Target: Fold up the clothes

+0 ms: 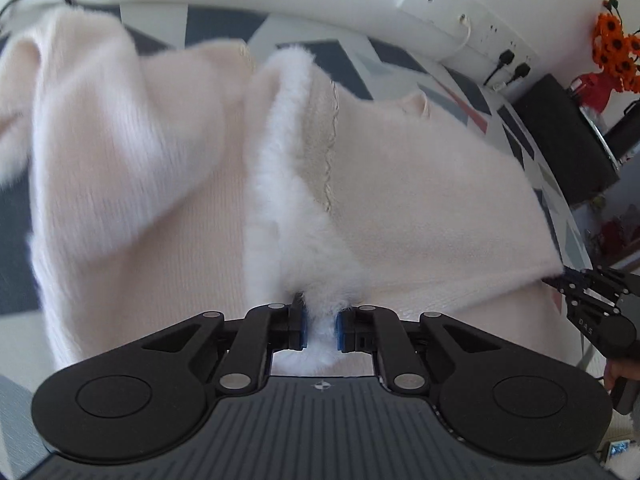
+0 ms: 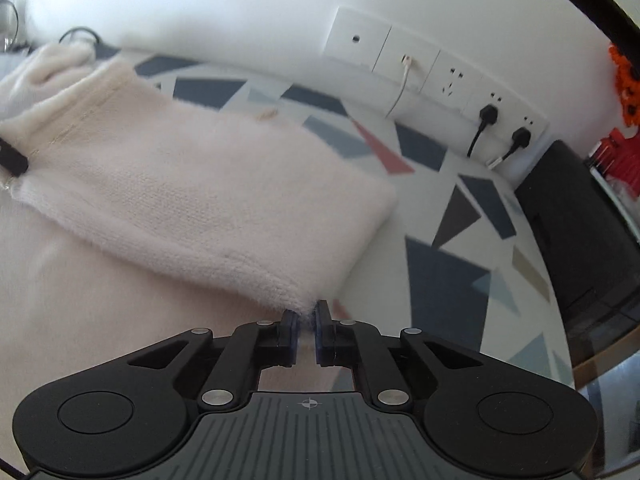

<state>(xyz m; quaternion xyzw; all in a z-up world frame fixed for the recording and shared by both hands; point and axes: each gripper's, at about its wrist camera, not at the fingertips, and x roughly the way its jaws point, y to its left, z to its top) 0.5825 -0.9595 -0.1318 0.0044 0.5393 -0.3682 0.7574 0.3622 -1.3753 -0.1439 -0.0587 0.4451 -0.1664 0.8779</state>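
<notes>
My left gripper [image 1: 319,326] is clamping the sweater's [image 1: 400,200] white fur trim [image 1: 280,184]; right gripper [image 2: 307,330] is pinching its sleeve cuff [image 2: 296,296].

Fuzzy pale-pink knit sweater [image 1: 400,200] with fluffy white trim [image 1: 288,184]; matt black plastic claws.

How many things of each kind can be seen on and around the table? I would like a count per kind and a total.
Pink sweater: 1
Handheld grippers: 2, left gripper, right gripper
Black plugs in the wall sockets: 2
White cable in a socket: 1
Bunch of orange flowers: 1
Total: 7
</notes>
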